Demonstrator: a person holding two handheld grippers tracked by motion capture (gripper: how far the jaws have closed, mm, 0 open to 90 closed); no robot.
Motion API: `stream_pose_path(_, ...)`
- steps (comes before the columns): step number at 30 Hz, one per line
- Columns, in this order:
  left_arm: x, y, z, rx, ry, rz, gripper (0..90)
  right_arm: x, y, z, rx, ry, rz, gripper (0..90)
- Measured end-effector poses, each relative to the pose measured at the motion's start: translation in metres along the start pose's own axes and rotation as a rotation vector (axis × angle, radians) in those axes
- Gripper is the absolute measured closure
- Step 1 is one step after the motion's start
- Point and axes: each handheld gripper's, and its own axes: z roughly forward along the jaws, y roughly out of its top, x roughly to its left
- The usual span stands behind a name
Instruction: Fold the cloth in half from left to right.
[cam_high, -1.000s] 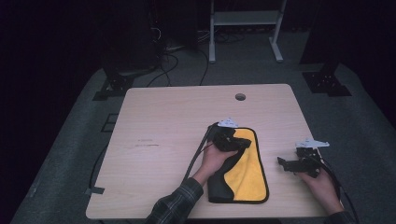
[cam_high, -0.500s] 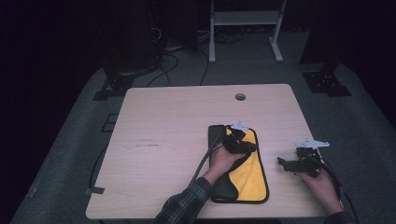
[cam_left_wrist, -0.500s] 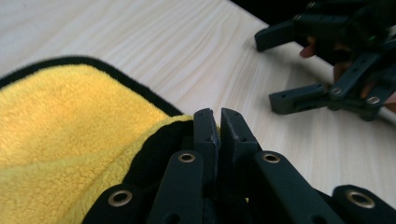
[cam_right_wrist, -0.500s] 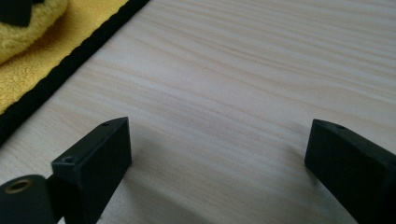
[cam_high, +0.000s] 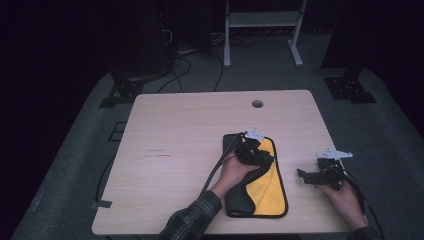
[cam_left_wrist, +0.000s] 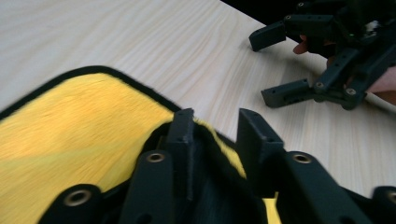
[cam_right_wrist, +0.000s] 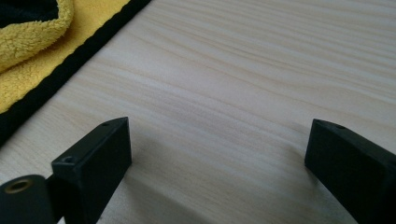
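Observation:
A yellow cloth (cam_high: 272, 187) with a black border and black underside lies on the wooden table (cam_high: 190, 130), right of centre. My left gripper (cam_high: 255, 150) is over its far end, shut on a lifted black-backed fold; in the left gripper view the fold sits between the jaws of my left gripper (cam_left_wrist: 217, 135), above the cloth's yellow face (cam_left_wrist: 84, 126). My right gripper (cam_high: 303, 176) rests open on bare wood to the right of the cloth, its fingers pointing at it. In the right gripper view, the wide jaws of the right gripper (cam_right_wrist: 219, 149) hold nothing, and the cloth (cam_right_wrist: 37, 51) lies at the upper left.
A round cable hole (cam_high: 257, 104) sits near the table's far edge. A black cable (cam_high: 215, 170) trails from the left gripper across the table toward the person. Dark stands and floor cables lie beyond the table. The other gripper (cam_left_wrist: 264, 70) shows open at the upper right of the left gripper view.
My left gripper has carried the fold of cloth to the right, over the yellow face. The right gripper has stayed put.

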Motion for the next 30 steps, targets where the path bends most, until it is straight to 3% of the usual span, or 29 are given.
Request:
stream_pose_path(8,0.012,-0.026,-0.053,-0.006,0.114,-0.002,37.9,0.0,0.0,0.0,0.001,0.001,0.002,6.3)
stream_pose_path(16,0.025,-0.053,-0.083,0.035,0.201,-0.002,33.8,0.0,0.0,-0.001,0.0,0.002,-0.002,6.3)
stream_pose_path(25,0.032,-0.07,-0.082,0.094,0.238,-0.022,33.6,0.0,-0.001,-0.001,0.0,0.004,-0.002,6.3)
stream_pose_path(30,0.028,-0.075,-0.077,0.119,0.249,-0.016,41.5,0.0,-0.001,-0.001,0.0,0.004,-0.002,6.3)
